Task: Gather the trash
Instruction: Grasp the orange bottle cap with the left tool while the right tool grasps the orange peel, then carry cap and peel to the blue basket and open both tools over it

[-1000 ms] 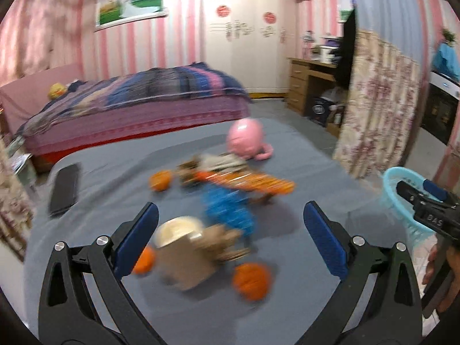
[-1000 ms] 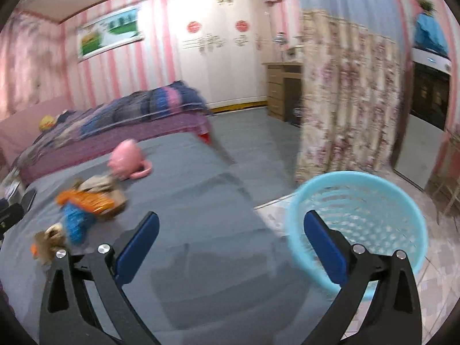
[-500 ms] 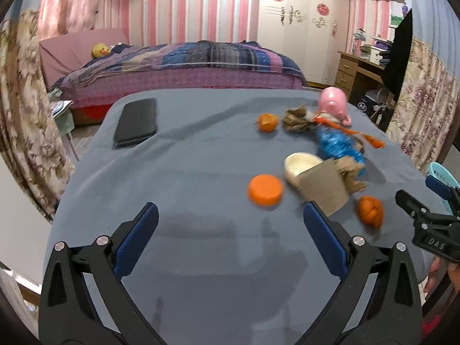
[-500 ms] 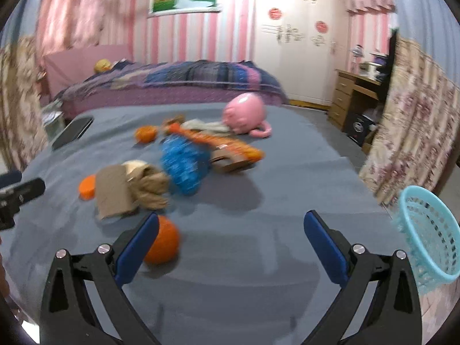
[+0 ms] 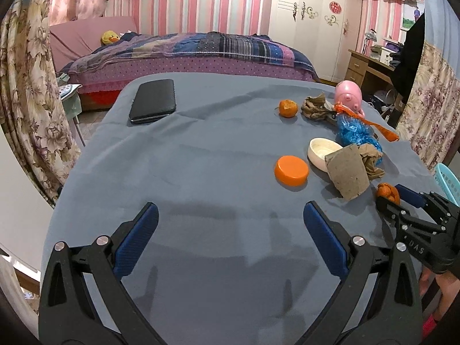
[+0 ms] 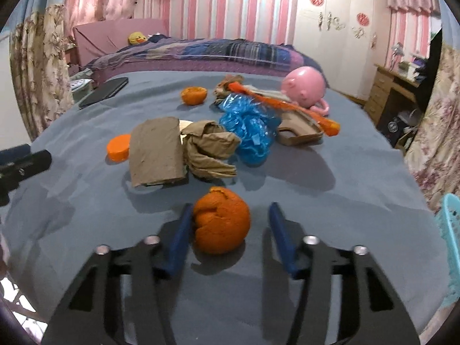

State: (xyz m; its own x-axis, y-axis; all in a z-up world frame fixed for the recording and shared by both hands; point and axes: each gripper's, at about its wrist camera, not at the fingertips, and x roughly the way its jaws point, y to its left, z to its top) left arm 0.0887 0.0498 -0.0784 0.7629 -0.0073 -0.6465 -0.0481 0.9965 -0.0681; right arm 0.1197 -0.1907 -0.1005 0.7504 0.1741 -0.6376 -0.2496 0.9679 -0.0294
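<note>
Trash lies on a grey-blue table (image 5: 201,172). An orange peel ball (image 6: 220,220) sits between the jaws of my right gripper (image 6: 230,218), which is open around it; the left pad is close to it. Behind it lie a cardboard piece (image 6: 156,152), crumpled brown paper (image 6: 210,148), a blue plastic bag (image 6: 248,125), an orange lid (image 6: 118,146), another peel (image 6: 194,95) and an orange wrapper (image 6: 287,106). My left gripper (image 5: 230,230) is open and empty over the near table. The right gripper also shows in the left wrist view (image 5: 402,201).
A pink pig toy (image 6: 304,86) and a black phone (image 5: 153,100) lie on the table. A white bowl (image 5: 322,151) sits behind the cardboard. A light blue basket (image 6: 451,230) stands off the right edge. A bed (image 5: 187,54) is behind.
Both grippers swung to face the table. My right gripper has moved in low, narrowed its jaws and now straddles the orange peel ball. My left gripper pulled back toward the near edge.
</note>
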